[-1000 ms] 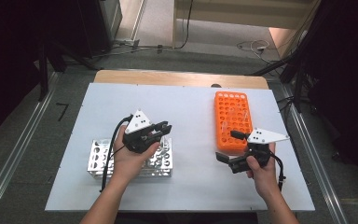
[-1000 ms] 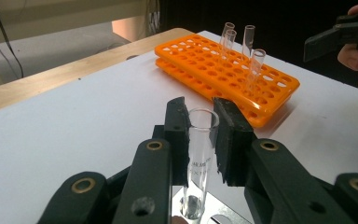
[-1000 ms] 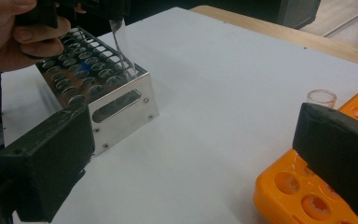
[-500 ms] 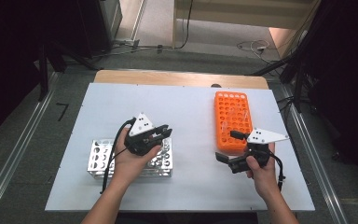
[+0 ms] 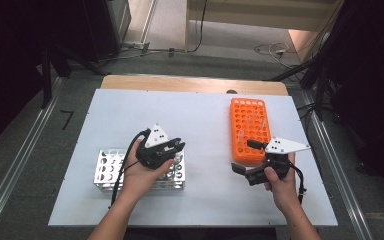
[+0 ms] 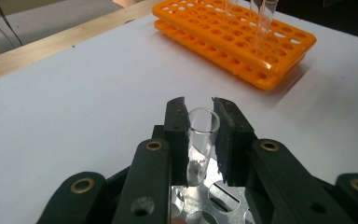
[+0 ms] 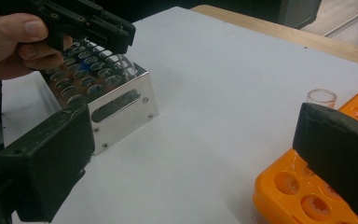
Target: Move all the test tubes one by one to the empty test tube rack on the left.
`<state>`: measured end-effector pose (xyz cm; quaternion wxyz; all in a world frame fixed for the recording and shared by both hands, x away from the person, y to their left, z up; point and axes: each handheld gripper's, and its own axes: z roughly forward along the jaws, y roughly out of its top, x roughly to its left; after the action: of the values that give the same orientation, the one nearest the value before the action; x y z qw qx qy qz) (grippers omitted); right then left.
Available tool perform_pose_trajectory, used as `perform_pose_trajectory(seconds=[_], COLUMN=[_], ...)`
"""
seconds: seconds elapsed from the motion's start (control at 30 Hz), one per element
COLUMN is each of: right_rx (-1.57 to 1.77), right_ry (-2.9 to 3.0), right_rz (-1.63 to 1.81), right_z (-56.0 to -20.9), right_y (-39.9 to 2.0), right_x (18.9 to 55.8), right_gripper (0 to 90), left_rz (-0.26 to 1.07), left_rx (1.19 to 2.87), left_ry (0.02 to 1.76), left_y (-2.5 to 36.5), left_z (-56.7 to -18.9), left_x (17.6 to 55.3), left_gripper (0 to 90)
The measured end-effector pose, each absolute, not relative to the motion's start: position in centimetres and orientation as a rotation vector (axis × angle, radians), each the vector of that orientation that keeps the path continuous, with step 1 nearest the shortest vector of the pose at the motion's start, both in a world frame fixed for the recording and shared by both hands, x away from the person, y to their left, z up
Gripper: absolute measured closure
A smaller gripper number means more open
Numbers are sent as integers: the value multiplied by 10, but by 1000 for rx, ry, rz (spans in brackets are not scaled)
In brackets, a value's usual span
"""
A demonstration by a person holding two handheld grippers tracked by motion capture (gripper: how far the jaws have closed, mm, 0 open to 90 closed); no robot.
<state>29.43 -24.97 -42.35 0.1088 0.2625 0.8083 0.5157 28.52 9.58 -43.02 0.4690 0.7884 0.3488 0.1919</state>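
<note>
Clear glass test tube point(image 6: 202, 135) stands upright, pinched between the jaws of the left gripper point(image 6: 200, 140) above the metal rack point(image 5: 107, 170). The right gripper point(image 5: 248, 159) hangs wide open and empty beside the orange rack point(image 5: 250, 127). No writing is legible.

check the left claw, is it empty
No, the left claw is shut on a clear tube above the metal rack.
</note>
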Motion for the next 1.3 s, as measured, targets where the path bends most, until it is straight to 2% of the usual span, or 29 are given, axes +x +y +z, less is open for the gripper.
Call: perform_pose_trajectory(seconds=[0.4,0.6,0.93,1.2,1.3], right_rx=[790,794,844,945,995], right_ry=[2363,2358,2308,2230,2207], right_rz=[1519,1520,1511,1468,1423], right_z=[-423,-422,-417,-417,-420], right_y=[-255,-256,-269,-290,-298], right_x=[296,296,302,318,326], right_gripper=[0,0,0,0,0], left_rz=[435,428,397,367,354], left_rx=[1991,1971,1841,1757,1749], left_ry=[887,898,879,860,845], left_y=[94,95,106,116,118], left_z=[-432,-431,-422,-416,-416], left_x=[288,287,279,269,266], left_gripper=[738,672,319,75,9])
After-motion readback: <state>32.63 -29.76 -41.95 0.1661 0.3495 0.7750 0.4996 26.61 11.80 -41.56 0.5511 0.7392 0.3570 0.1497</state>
